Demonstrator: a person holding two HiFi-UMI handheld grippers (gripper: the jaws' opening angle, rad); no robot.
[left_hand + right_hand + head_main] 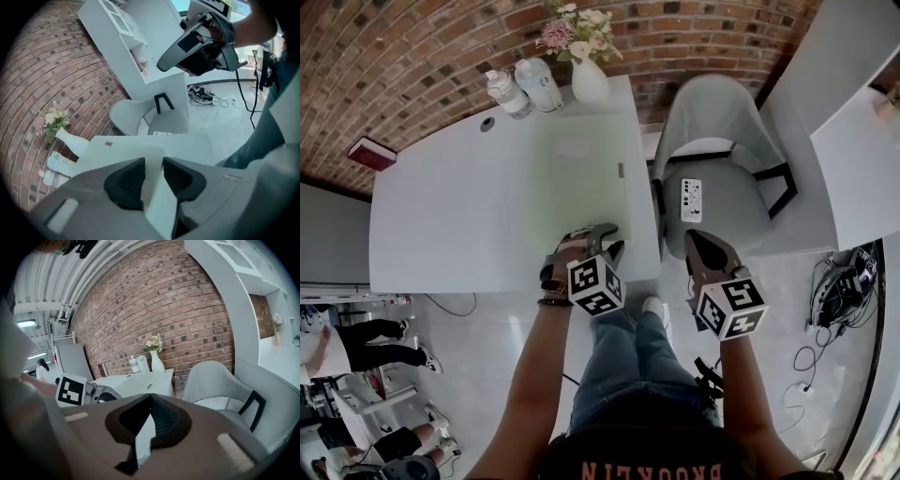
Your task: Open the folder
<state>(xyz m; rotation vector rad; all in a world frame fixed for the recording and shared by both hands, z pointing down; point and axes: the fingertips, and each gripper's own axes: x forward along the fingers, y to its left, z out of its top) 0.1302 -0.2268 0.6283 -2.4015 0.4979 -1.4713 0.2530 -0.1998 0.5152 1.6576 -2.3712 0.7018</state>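
Note:
A pale green folder (577,173) lies shut and flat on the white table (441,216), toward its right side. My left gripper (605,234) is at the folder's near right corner, pointing steeply down. In the left gripper view, the left gripper (153,168) shows a clear gap between its black pads (126,183). The folder's (122,150) edge runs into that gap, and the pads do not press it. My right gripper (701,240) hangs off the table's right edge, near the chair. Seen from its own camera, the right gripper (151,399) is shut on nothing.
A white vase of flowers (589,80) and two bottles (525,89) stand at the table's far edge, and a red book (371,153) at its far left corner. A grey chair (717,159) with a small white device (691,199) on its seat stands right of the table. Cables (834,291) lie on the floor.

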